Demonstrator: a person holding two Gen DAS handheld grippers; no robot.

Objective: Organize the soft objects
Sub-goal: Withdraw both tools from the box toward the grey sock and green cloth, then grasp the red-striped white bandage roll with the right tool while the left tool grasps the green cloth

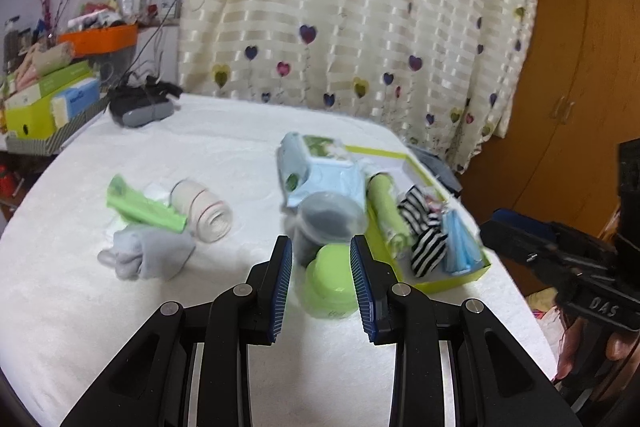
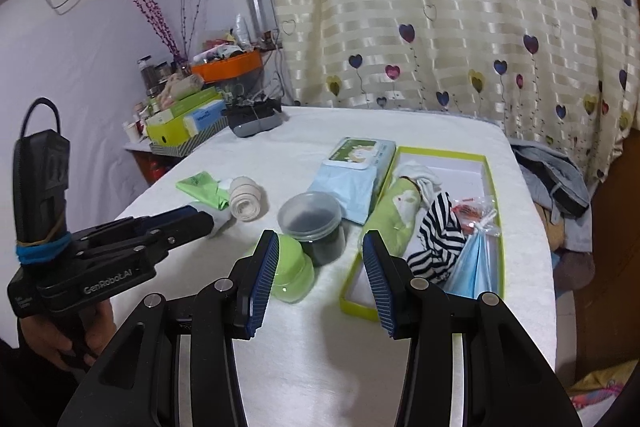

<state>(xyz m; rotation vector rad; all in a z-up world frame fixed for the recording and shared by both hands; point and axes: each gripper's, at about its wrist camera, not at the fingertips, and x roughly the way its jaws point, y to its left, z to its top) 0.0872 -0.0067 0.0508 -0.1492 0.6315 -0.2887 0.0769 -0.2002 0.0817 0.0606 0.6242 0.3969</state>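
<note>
With both grippers, left (image 1: 322,279) and right (image 2: 320,277), gaping empty, I am eyeing the light, squashy grey sock (image 1: 146,253), pinching mid-bundle.

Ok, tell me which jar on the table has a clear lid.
The dark jar, standing farther back beside the lime box. Its lid is see-through plastic; the green jar in front of it is solid lime green all over.

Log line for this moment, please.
left hand-held gripper: open, empty | right hand-held gripper: open, empty | striped sock: in green box | bandage roll: outside
</note>
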